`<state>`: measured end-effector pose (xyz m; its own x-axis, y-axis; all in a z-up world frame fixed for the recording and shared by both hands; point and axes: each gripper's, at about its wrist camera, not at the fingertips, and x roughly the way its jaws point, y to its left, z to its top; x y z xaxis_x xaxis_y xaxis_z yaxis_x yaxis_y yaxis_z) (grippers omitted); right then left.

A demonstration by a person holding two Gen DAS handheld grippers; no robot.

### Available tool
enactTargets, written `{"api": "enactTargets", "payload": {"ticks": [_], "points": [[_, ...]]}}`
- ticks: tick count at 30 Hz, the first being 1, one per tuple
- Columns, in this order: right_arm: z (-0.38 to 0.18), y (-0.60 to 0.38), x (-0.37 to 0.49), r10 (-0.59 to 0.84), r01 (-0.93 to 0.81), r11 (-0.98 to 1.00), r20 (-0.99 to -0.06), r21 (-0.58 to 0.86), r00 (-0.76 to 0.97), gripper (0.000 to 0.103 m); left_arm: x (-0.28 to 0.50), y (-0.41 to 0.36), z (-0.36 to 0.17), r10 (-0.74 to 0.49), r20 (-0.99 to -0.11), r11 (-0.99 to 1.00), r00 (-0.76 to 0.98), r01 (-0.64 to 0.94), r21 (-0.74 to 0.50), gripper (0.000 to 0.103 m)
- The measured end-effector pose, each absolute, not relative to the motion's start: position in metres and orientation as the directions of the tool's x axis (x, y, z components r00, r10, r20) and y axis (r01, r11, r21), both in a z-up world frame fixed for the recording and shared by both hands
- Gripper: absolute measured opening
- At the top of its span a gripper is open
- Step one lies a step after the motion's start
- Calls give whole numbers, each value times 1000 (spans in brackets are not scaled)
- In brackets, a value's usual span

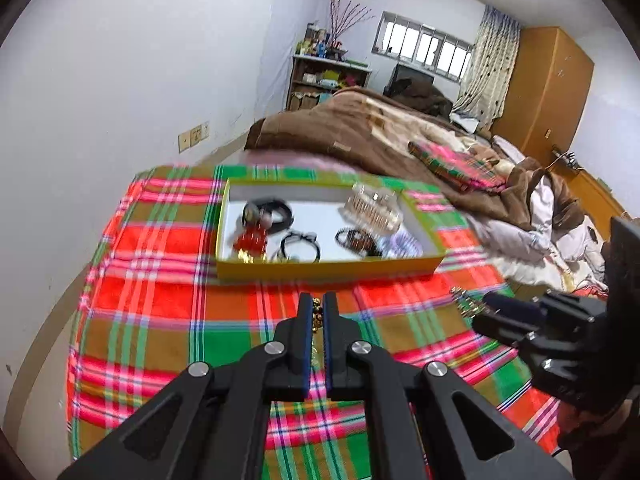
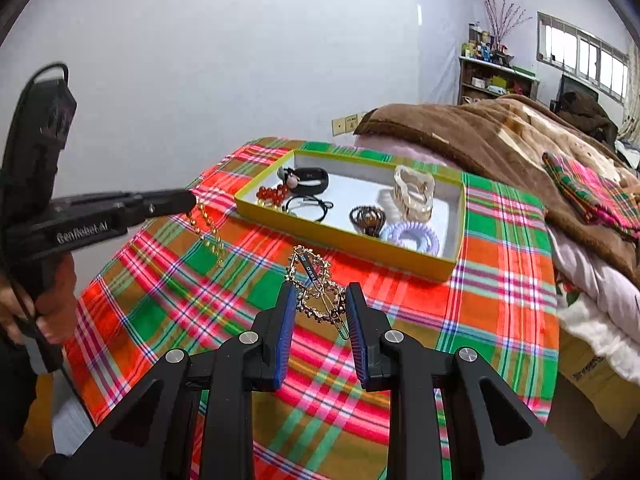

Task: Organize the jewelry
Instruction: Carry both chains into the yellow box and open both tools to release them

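A yellow-green tray [image 1: 328,266] [image 2: 340,236] on the plaid cloth holds a black band, red beads, black hair ties, a brown scrunchie, a lilac coil tie and a cream claw clip. My left gripper [image 1: 318,304] is shut on a gold bead chain [image 1: 317,314], which hangs from its tip [image 2: 192,202] down to the cloth [image 2: 210,236]. My right gripper [image 2: 321,294] is closed on a gold ornate hair clip [image 2: 316,292], held just above the cloth in front of the tray; the clip also shows in the left wrist view [image 1: 466,302].
The plaid cloth [image 2: 500,288] covers a small table beside a bed with a brown blanket [image 2: 500,140]. A white wall stands to the left. A folded plaid cloth [image 1: 456,164] lies on the bed. A wooden wardrobe [image 1: 544,92] is at the far right.
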<state>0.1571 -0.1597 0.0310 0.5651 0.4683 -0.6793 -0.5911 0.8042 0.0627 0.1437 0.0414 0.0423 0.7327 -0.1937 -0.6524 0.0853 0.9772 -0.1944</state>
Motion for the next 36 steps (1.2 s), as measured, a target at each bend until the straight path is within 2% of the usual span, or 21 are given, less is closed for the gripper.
{"api": "enactTargets", "payload": {"ticks": [9, 18, 36], "points": [[43, -151, 191, 470, -576, 814, -664, 72, 581, 26, 180, 45, 68, -236, -628, 968, 741, 123, -220, 4], [31, -143, 238, 450, -548, 832, -686, 90, 571, 26, 233, 37, 70, -276, -628, 959, 728, 162, -234, 4], [-18, -130, 304, 392, -521, 849, -761, 83, 518, 26, 328, 29, 3, -327, -711, 945, 622, 205, -255, 5]]}}
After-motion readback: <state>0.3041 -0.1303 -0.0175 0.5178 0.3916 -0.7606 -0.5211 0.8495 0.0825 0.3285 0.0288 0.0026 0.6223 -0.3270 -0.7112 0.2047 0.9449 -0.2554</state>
